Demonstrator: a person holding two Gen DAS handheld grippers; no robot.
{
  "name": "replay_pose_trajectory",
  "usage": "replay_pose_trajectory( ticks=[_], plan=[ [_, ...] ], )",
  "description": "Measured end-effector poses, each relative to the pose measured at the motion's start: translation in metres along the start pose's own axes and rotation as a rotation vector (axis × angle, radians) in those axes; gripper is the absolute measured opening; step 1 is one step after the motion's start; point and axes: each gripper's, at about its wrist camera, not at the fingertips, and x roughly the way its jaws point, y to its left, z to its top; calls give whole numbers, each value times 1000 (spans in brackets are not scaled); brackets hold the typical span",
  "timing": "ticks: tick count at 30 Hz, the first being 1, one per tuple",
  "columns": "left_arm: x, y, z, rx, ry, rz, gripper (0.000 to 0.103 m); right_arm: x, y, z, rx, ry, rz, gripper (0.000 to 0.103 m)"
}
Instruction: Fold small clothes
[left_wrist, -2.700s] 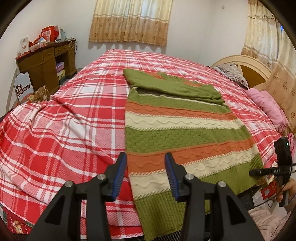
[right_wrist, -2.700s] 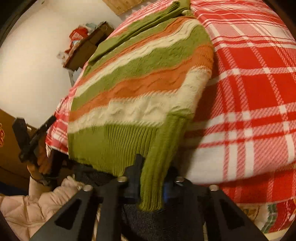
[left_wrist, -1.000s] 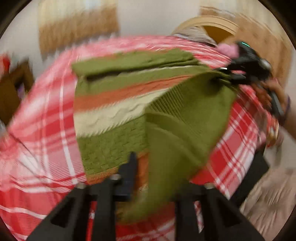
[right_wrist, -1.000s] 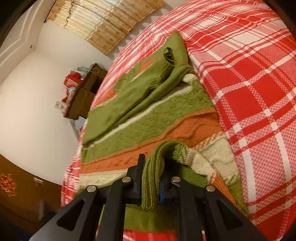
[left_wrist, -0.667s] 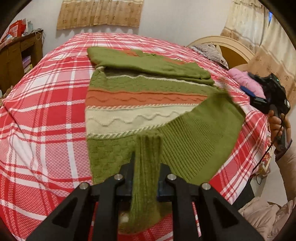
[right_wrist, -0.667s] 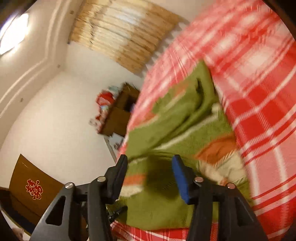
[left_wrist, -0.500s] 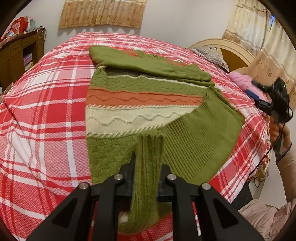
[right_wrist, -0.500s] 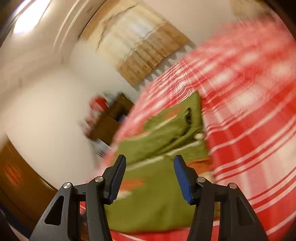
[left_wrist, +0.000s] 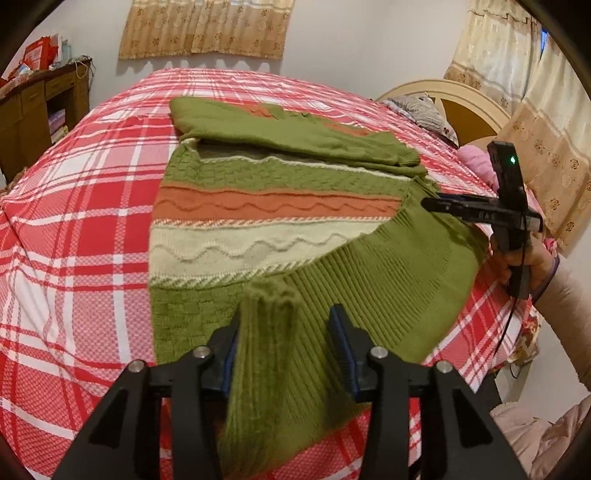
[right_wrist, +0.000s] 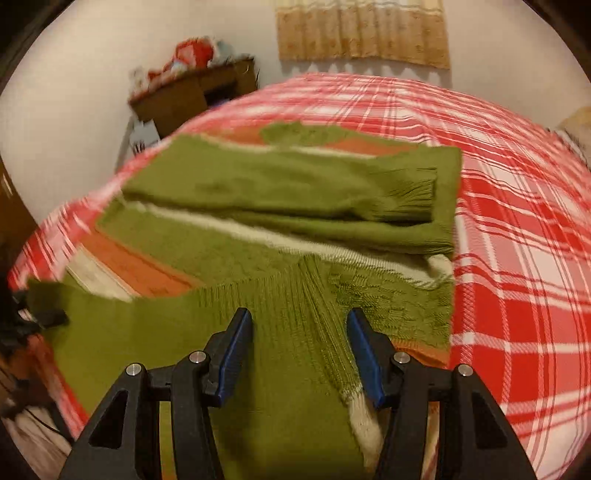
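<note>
Nearest the bed's front edge, the left gripper (left_wrist: 286, 343) is opening, its pads parting from the bunched ribbed hem (left_wrist: 266, 332) standing between them, apparently to drop that corner onto the fold. Just beyond, the right gripper (right_wrist: 299, 349) is closing slightly yet grips nothing, jaws apart above the hem it seems to have laid down. Farther up the bed (left_wrist: 74, 221), the striped sweater (left_wrist: 266, 206) lies flat, its lower part doubled over, sleeves (right_wrist: 295, 192) folded across the chest to keep the bundle compact.
</note>
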Motion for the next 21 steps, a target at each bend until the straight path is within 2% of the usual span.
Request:
replay_pose_trajectory(
  ticks=[1, 2, 3, 6, 11, 14, 18, 21],
  plan=[
    [0, 0, 0, 0, -9, 11, 32, -1, 2, 0, -10, 4, -2, 45],
    [1, 0, 0, -5, -14, 18, 17, -5, 4, -1, -14, 7, -1, 26],
    [2, 2, 1, -17, -11, 12, 11, -9, 5, -2, -11, 11, -1, 10],
    [-1, 8, 2, -65, -18, -18, 7, -29, 14, -8, -23, -29, -33, 9],
    [-14, 7, 15, -52, -58, -1, 5, -80, 12, -2, 43, -145, -29, 9],
    [-22, 4, 34, -42, -99, 15, 5, -101, 10, 10, 66, -198, -41, 9],
    [-26, 7, 64, -55, -144, 25, 5, -111, 11, 30, 83, -244, -55, 9],
    [-23, 10, 85, -54, -164, 61, 5, -112, 11, 42, 85, -260, -74, 9]
  ],
)
